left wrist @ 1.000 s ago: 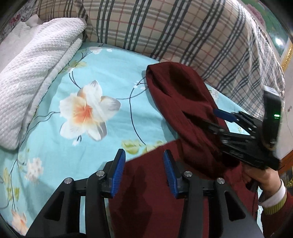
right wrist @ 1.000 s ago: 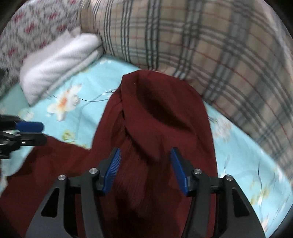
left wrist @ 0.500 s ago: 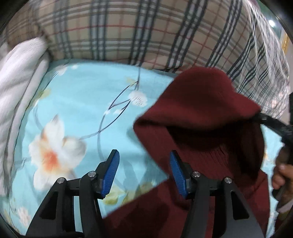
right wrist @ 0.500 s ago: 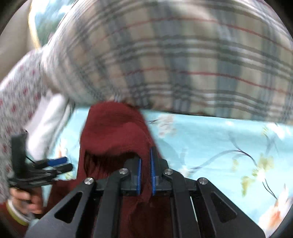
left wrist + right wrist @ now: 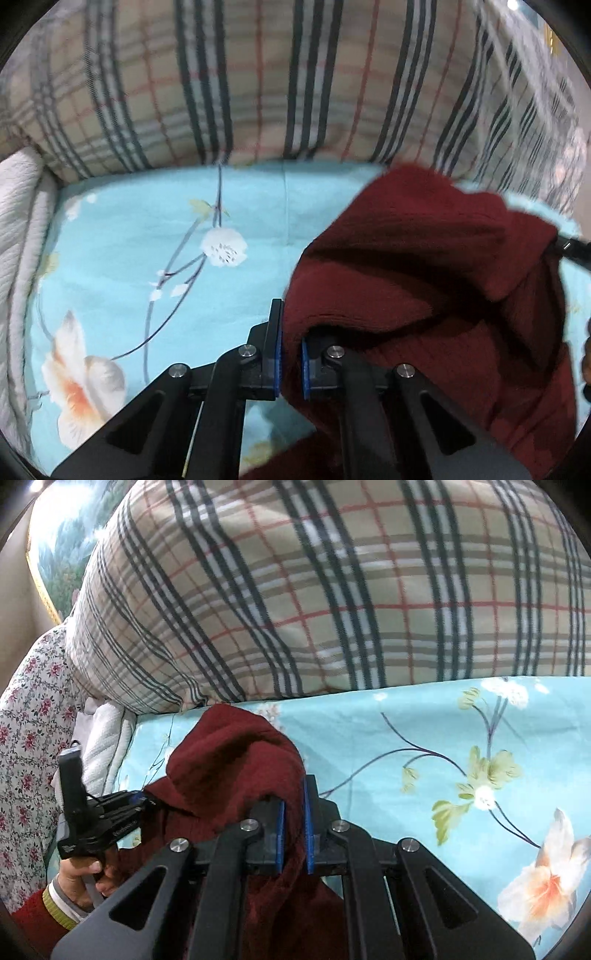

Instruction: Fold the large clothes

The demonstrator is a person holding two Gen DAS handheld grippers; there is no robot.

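Note:
A dark red knit garment (image 5: pixel 424 266) lies bunched on the light blue floral bedsheet (image 5: pixel 155 236). My left gripper (image 5: pixel 290 363) is shut on the garment's left edge, with cloth pinched between the blue pads. My right gripper (image 5: pixel 293 834) is shut on another part of the same garment (image 5: pixel 236 753), which rises in a hump in front of it. In the right wrist view the left gripper (image 5: pixel 107 816) shows at the left, held by a hand. The right gripper's tip (image 5: pixel 574 249) pokes in at the right edge of the left wrist view.
A large plaid pillow (image 5: pixel 332 590) lies along the back of the bed, just behind the garment. A white textured blanket (image 5: pixel 18 236) lies at the left. A floral fabric (image 5: pixel 26 738) and a framed picture (image 5: pixel 55 535) stand at the far left. The bedsheet (image 5: pixel 461 757) extends to the right.
Both grippers have closed on the red garment, the right one first, then the left. Both moved forward toward the plaid pillow, and the garment's top is lifted and bunched.

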